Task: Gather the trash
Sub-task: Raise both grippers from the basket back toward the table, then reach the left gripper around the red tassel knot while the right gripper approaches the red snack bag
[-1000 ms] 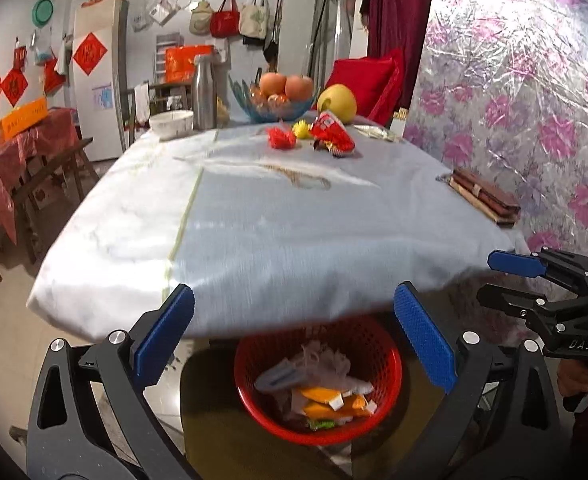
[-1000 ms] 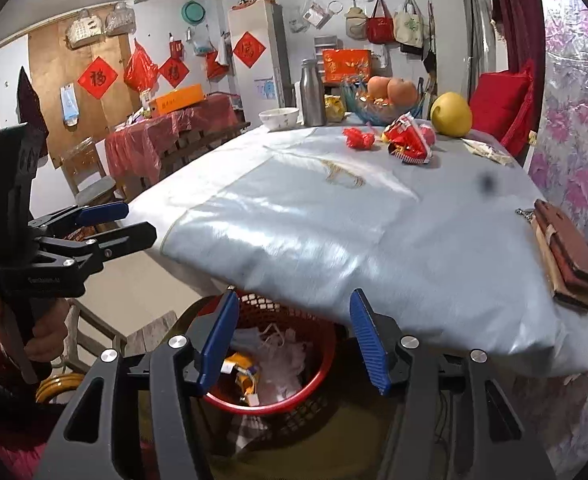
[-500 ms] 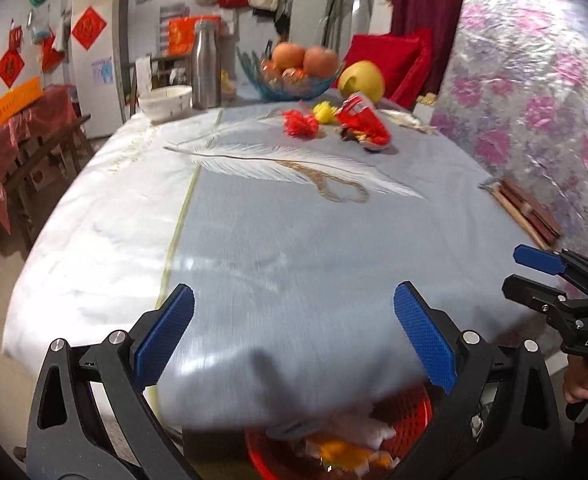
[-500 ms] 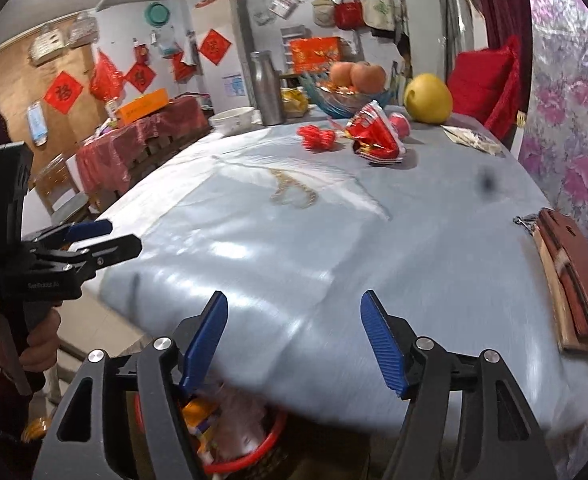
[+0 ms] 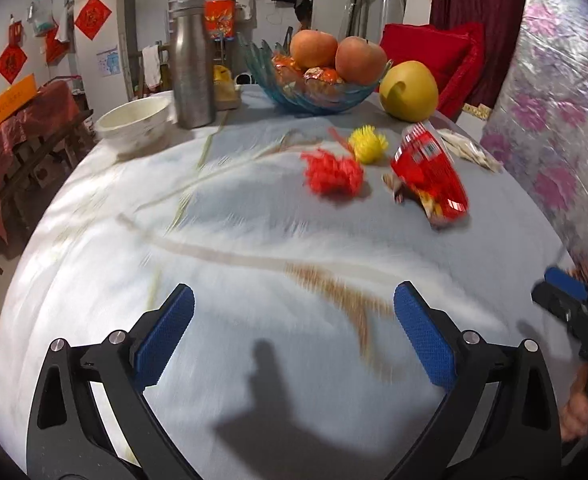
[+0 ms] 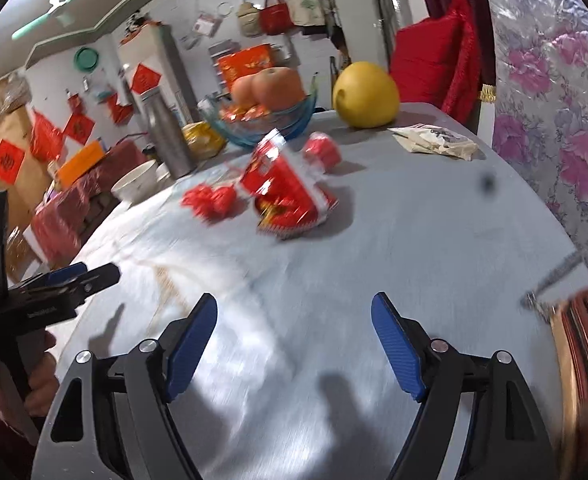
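Over the tablecloth [image 5: 254, 216], both empty grippers reach: right gripper [image 6: 294, 340] opening toward the red snack wrapper [image 6: 286, 196] at twelve o'clock, left gripper [image 5: 294, 336] spread wide.

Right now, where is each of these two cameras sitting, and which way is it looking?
Left wrist: sits on the left gripper, looking along its open fingers across the table toward the red wrapper; the right gripper shows at its right edge.
Right wrist: sits on the right gripper, jaws opening and empty, facing the same wrapper; the left gripper and a hand show at left.
Shared: wrapper, fruit bowl, flask.
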### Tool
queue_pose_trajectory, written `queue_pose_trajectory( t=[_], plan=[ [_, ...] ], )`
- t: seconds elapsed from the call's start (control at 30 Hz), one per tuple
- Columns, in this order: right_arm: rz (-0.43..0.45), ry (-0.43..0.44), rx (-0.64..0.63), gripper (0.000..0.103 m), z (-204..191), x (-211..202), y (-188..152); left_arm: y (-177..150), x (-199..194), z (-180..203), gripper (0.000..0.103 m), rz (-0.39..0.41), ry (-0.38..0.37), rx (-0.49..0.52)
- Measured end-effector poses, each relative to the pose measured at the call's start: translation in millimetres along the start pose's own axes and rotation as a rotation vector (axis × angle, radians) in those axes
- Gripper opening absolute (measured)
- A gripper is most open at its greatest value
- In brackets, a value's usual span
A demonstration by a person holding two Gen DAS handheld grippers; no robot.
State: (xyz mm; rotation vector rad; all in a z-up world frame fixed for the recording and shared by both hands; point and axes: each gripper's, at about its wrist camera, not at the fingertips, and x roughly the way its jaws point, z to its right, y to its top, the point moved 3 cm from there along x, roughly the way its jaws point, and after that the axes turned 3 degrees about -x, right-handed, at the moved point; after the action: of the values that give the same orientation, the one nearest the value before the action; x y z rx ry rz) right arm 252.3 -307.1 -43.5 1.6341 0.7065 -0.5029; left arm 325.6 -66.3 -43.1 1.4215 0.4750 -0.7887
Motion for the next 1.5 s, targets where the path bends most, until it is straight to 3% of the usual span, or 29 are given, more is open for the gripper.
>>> queue_pose_trajectory(
  t=[0.27, 0.5, 0.6, 0.87, 0.93, 1.2, 1.37, 1.5],
  plan=[
    [-0.031, 0.051, 0.024, 0.082, 3, 24, 4, 59, 84, 30, 0.096, -0.057, 0.006, -0.012],
    [-0.1, 0.036, 0.04, 0.085, 5, 36, -1, 70, 125, 28, 0.096, -0.079, 0.008, -0.057],
    [-0.132, 0.031, 0.008, 0.084, -2, 42, -1, 72, 125, 20, 0.096, -0.082, -0.084, -0.101],
    [-0.164, 0.002, -0.021, 0.085, -7, 50, -2, 70, 135, 27, 0.096, -0.13, 0.021, 0.005],
    [-0.169, -0.009, -0.03, 0.085, -9, 51, -2, 69, 139, 21, 0.098, -0.152, 0.103, 0.041],
    [-0.181, -0.042, -0.062, 0.086, -13, 52, -3, 77, 137, -50, 0.097, -0.146, 0.204, -0.102],
    [-0.152, -0.057, -0.099, 0.086, -19, 52, 5, 77, 137, -51, 0.097, -0.138, 0.223, -0.116],
    [-0.098, -0.1, -0.137, 0.086, -28, 61, 40, 77, 137, -51, 0.098, -0.138, 0.225, -0.114]
  ],
)
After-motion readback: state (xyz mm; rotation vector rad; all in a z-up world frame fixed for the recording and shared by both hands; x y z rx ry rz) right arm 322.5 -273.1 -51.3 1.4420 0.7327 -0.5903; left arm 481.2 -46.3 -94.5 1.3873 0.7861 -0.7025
